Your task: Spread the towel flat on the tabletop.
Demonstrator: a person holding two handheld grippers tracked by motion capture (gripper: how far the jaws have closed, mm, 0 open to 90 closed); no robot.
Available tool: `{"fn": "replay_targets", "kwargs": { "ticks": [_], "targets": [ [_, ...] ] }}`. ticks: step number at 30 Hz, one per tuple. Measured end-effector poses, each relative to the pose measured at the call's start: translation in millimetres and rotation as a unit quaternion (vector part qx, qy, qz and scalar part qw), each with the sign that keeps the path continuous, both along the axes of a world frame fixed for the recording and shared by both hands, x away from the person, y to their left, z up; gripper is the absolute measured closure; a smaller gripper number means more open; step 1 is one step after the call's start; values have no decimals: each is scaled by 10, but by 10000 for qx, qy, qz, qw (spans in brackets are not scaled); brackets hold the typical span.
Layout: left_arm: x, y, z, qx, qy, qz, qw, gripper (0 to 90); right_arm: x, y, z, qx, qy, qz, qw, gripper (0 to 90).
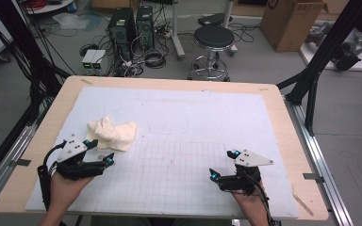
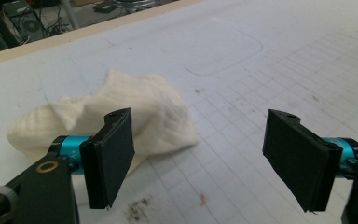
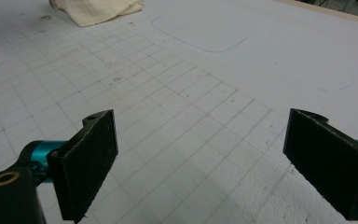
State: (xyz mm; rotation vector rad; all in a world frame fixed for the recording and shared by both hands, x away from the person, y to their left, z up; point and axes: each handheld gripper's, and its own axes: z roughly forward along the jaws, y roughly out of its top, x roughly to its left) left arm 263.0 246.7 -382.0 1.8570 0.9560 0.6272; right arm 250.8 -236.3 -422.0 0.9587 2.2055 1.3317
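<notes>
1. Crumpled cream-white waffle-weave cloth (image 1: 112, 133) is lying bunched on the white foam mat (image 1: 179, 113) covering the wooden desk (image 1: 283, 117), left of centre, at the top-left corner of the mat's printed grid.
2. Left gripper (image 1: 100, 151) is sitting just beside the cloth's near edge. In the left gripper view the cloth (image 2: 121, 109) is lying right beyond the jaws and partly behind one of them, so this gripper looks lined up for the grab.
3. Left jaws are standing wide open and holding nothing. Whether a tip is touching the fabric I cannot tell; most of the gap is framing bare mat beside the cloth rather than the cloth itself.
4. Right gripper (image 1: 221, 165) is hovering low over the grid at the near right, well apart from the cloth. Its jaws are wide open too, holding nothing.
5. In the right gripper view the cloth (image 3: 98, 10) is sitting far off at the top edge, with only grid between the jaws. Judging by that, the right hand is parking clear so the left can work unobstructed.
6. Judgement: the work in hand is picking up or spreading the cloth, and no grasp is made yet. The heap is loose, so the left jaws are probably needing to shift over a raised fold before closing — a pinch on a flat edge could slip.
</notes>
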Motion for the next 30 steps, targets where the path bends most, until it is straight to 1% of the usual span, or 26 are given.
{"fn": "replay_targets", "kwargs": {
  "ticks": [1,3,6,8,9,11,12,13,15,19,20,22,23,26,27,28,30],
  "targets": [
    [54,0,17,-16,10,52,10000,253,1,3,4,27,31,-7,10000,94],
    [151,-2,47,-24,15,146,9999,258,2,2,11,51,7,-5,10000,94],
    [267,-22,64,84,-11,313,9995,265,3,-2,19,76,-18,3,10000,94],
    [368,-23,53,136,54,415,9990,269,5,-12,21,91,-30,-4,10000,94],
    [408,-20,40,120,80,453,9989,271,3,-15,21,108,-7,-3,9999,94],
    [488,-18,-1,5,190,487,9986,288,6,-26,20,125,-18,5,9999,94],
    [518,-15,-18,5,236,494,9985,294,4,-28,19,155,14,-5,9999,94],
    [564,-17,-52,-38,309,555,9980,297,7,-30,20,150,7,4,9999,94],
    [637,-12,-105,-42,440,637,9970,309,11,-34,21,152,-35,8,9999,94],
    [767,6,-213,0,654,803,9946,332,6,-38,24,173,-23,5,9998,94],
    [794,12,-238,21,716,844,9939,352,3,-40,26,192,-29,3,9998,94],
    [840,28,-282,28,808,876,9929,363,4,-41,26,195,-42,7,9998,94],
    [856,36,-295,59,836,899,9924,396,5,-44,26,189,-47,-6,9998,94],
    [889,47,-327,64,880,949,9916,422,3,-43,25,210,-7,20,9998,94],
    [900,45,-341,72,917,947,9912,462,7,-41,24,208,-17,28,9998,94],
    [912,50,-358,117,974,953,9906,476,7,-39,24,212,-9,27,9998,94],
    [940,63,-399,72,1108,985,9889,518,8,-37,25,215,-16,42,9998,94]
  ]
}}
